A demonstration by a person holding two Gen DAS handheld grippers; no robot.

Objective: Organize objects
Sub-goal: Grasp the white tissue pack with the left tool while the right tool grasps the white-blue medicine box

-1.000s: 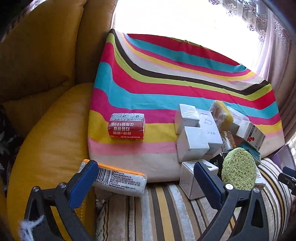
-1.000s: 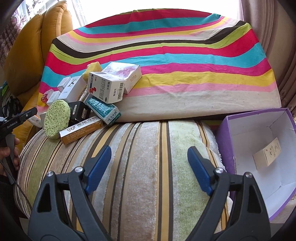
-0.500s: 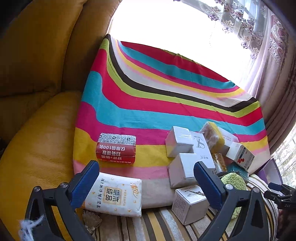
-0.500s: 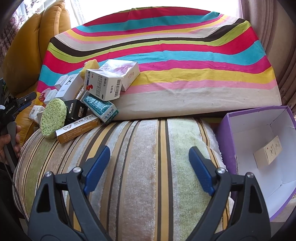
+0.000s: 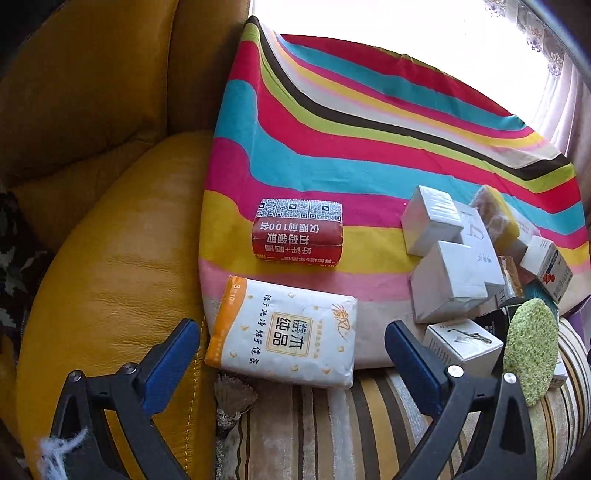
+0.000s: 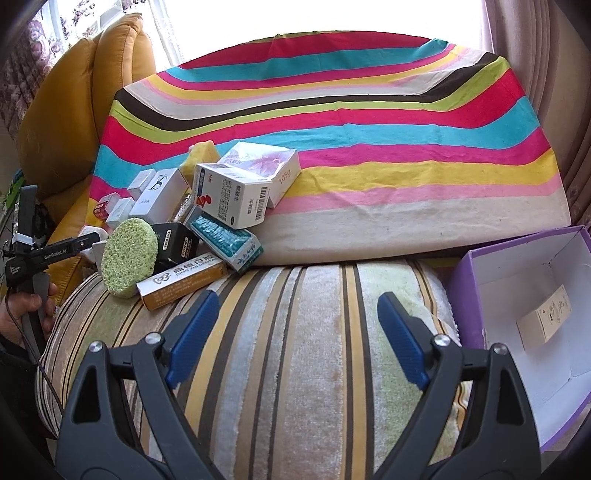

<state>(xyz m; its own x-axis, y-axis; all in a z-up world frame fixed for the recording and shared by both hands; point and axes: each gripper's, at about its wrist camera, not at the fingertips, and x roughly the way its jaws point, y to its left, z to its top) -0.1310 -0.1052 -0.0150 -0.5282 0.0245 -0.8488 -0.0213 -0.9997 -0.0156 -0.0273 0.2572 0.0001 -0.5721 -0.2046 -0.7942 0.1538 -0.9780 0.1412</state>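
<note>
Sofa, striped cushion (image 5: 369, 122) bearing clutter. Tissue pack (image 5: 284, 332) lies near, just beyond left gripper (image 5: 291, 354), fingers spread, nothing held. Right gripper (image 6: 295, 328) likewise spread and empty; purple box (image 6: 465, 288) at right. Risk: soft pack may be squashed or slip if pinched off-centre.

Tissue pack (image 5: 284, 338) before wrapped block (image 5: 298, 232), boxes (image 5: 447, 280) right, open carton (image 6: 524, 325) far right

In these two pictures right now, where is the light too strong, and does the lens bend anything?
Left wrist view: the window above the striped cloth is blown out white, while the tissue pack stays sharp. Right wrist view: the same glare at the top, and the fisheye curves the cloth's stripes into arcs.
</note>
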